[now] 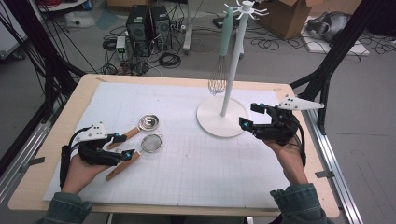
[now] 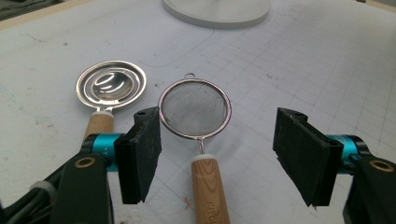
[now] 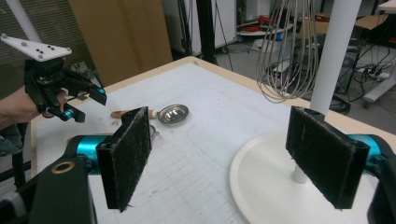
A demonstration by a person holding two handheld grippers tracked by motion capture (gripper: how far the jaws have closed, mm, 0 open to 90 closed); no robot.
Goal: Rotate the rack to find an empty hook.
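A small mesh strainer (image 1: 152, 142) (image 2: 195, 108) with a wooden handle lies on the white mat. Beside it lies a round metal skimmer spoon (image 1: 149, 122) (image 2: 111, 85) (image 3: 173, 113), also wooden-handled. My left gripper (image 1: 123, 145) (image 2: 217, 158) is open, and the strainer's handle runs between its jaws without touching them. A white hook stand (image 1: 223, 122) (image 3: 261, 170) holds a hanging wire whisk (image 1: 218, 77) (image 3: 285, 51) with a mint handle. My right gripper (image 1: 249, 115) (image 3: 229, 158) is open and empty, held just right of the stand's base. The left gripper (image 3: 86, 105) also shows far off in the right gripper view.
The white gridded mat (image 1: 187, 163) covers most of the wooden table (image 1: 56, 154). Black frame bars stand at both table sides. On the floor behind are computer towers (image 1: 149, 25), cables and a cardboard box (image 1: 289, 16).
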